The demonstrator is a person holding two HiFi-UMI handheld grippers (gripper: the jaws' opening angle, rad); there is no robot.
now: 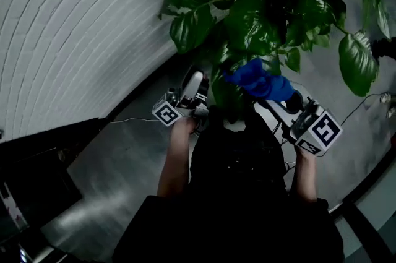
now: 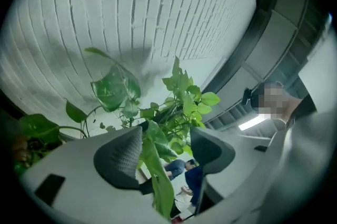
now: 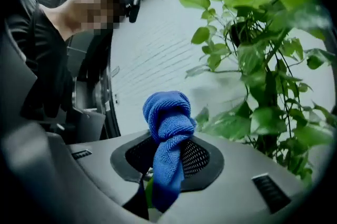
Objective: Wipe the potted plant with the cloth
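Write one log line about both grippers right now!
left gripper: open, leaf between jaws | right gripper: shut on blue cloth | potted plant: cloth close to its leaves

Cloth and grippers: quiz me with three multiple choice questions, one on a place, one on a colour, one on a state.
1. Where is the cloth?
A) on the floor
B) in the right gripper
C) hung on the wall

2. What colour is the cloth?
A) red
B) white
C) blue

3. How do the jaws of the left gripper stand?
A) apart, with a leaf between them
B) shut on the cloth
C) shut on nothing

Answers:
1 B: the right gripper view shows its jaws clamped on the cloth.
2 C: it reads blue in the head view and the right gripper view.
3 A: the left gripper view shows a wide gap with the leaf running up through it.
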